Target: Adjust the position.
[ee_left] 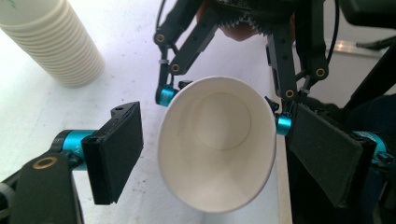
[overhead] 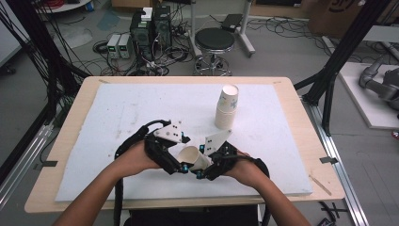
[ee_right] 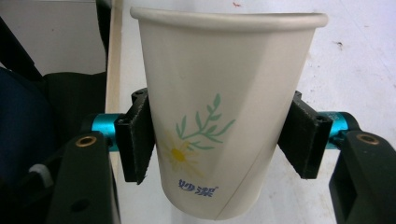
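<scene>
A wooden counter (overhead: 70, 141) carries a white foam sheet (overhead: 131, 113) that covers most of its top. Toward the far right of the sheet stands a stack of paper cups (overhead: 226, 109), upright, well apart from the hands.

At the near edge, a person's two forearms come in from below, each hand holding black tongs, and the two tongs meet over the sheet. Between them is a single paper cup (overhead: 194, 158), tipped on its side with its open mouth toward the left tongs.

The right tongs (overhead: 203, 165) have closed on this cup: in the right gripper view, both black pads (ee_right: 136, 140) press against opposite sides of the cup (ee_right: 219, 121), which bears a green sprig, a yellow flower and blue lettering.

The left tongs (overhead: 178, 162) stand wide. In the left gripper view, their pads (ee_left: 119, 149) sit on either side of the cup's rim (ee_left: 217, 142) with a gap showing at the left pad, so they do not grip it.
</scene>
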Action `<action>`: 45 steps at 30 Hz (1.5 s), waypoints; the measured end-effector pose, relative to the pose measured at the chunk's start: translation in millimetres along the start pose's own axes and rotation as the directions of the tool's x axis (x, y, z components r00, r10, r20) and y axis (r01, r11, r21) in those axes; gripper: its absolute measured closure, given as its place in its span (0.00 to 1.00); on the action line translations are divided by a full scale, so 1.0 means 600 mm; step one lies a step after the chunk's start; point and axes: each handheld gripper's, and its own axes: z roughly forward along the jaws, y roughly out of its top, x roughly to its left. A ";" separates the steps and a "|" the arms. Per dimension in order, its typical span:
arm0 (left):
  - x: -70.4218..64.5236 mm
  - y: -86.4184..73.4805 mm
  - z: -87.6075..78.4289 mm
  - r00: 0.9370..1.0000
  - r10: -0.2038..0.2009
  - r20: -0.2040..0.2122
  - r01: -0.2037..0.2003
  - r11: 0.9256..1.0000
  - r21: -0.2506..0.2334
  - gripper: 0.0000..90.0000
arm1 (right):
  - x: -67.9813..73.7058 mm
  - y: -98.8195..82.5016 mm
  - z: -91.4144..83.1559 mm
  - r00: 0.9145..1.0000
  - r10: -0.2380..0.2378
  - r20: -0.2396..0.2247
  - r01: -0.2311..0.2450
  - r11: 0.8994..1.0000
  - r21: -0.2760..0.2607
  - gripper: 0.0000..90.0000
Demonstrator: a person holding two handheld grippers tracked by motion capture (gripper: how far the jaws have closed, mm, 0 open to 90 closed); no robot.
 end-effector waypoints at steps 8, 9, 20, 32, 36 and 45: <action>0.006 -0.023 -0.024 0.998 -0.059 -0.024 0.056 0.991 -0.118 0.20 | -0.005 -0.016 -0.014 0.999 0.025 0.023 -0.025 1.000 -0.016 0.39; 0.006 -0.029 -0.026 0.997 -0.071 -0.028 0.066 0.988 -0.141 0.20 | -0.005 -0.020 -0.017 0.999 0.028 0.034 -0.027 0.999 -0.023 0.39; 0.002 -0.117 -0.029 0.965 -0.231 -0.123 0.167 0.905 -0.392 0.20 | -0.007 -0.093 -0.043 0.988 0.123 0.097 -0.109 0.984 -0.137 0.38; -0.003 -0.180 -0.022 0.933 -0.316 -0.170 0.198 0.848 -0.491 0.21 | 0.003 -0.152 -0.065 0.963 0.201 0.181 -0.150 0.954 -0.260 0.37; -0.007 -0.204 -0.017 0.910 -0.353 -0.218 0.195 0.828 -0.526 0.21 | 0.006 -0.162 -0.076 0.950 0.231 0.211 -0.158 0.937 -0.312 0.37; -0.007 -0.232 -0.025 0.878 -0.380 -0.290 0.185 0.830 -0.527 0.21 | 0.002 -0.182 -0.096 0.917 0.297 0.267 -0.176 0.901 -0.397 0.36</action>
